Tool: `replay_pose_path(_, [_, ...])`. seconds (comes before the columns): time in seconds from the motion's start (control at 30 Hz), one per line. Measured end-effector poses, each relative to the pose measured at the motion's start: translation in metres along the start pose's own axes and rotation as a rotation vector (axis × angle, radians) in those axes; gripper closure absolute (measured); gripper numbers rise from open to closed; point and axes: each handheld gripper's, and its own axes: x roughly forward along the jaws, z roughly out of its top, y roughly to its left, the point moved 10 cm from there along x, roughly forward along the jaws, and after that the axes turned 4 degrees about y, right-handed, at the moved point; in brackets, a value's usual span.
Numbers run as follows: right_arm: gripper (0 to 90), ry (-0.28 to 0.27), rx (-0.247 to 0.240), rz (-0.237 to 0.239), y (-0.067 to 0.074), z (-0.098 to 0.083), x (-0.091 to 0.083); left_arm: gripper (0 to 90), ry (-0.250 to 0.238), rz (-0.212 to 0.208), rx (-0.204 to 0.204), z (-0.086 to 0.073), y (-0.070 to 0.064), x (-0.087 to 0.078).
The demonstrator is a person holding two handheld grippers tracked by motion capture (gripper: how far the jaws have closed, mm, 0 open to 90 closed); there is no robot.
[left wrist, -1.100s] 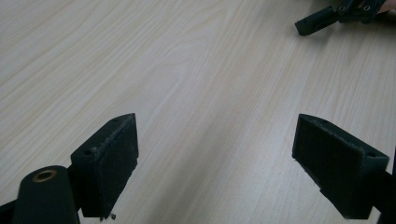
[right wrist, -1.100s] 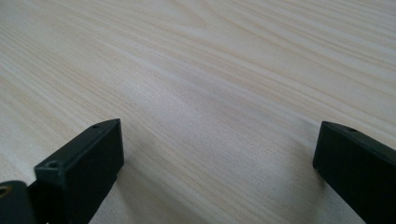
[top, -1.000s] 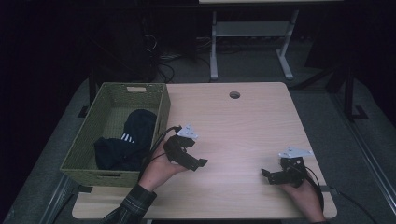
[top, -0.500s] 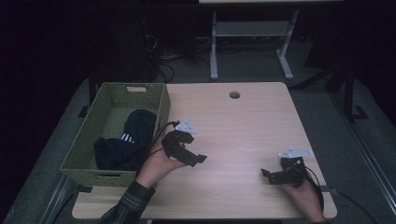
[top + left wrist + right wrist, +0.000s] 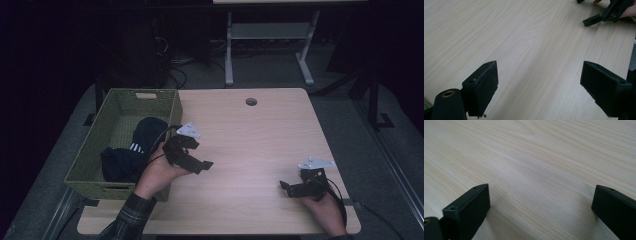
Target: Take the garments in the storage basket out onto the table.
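Observation:
A green woven basket (image 5: pixel 165 102) stands on the left side of the wooden table (image 5: pixel 250 135) and holds dark clothing (image 5: pixel 135 150) with white stripes. My left gripper (image 5: pixel 197 159) hovers just right of the basket, open, its jaws wide apart over bare wood (image 5: pixel 539 82). My right gripper (image 5: pixel 290 187) rests low near the table's front right corner, open, with nothing between its jaws (image 5: pixel 539 210). In the left gripper view the right gripper (image 5: pixel 604 15) lies far off at the top right.
A round cable hole (image 5: pixel 251 101) sits near the table's far edge. Behind the table stands a grey metal frame (image 5: pixel 265 45) on a dark floor with cables.
My left gripper has drifted left and slightly away, closer to the basket. The right gripper has stayed put.

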Motion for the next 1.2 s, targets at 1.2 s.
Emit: replay_pose_path(1.2, [1.5,0.001,-0.001,0.004,0.001,0.000,0.000,15.0,-0.039,0.130,-0.068,-0.027,0.049,-0.078])
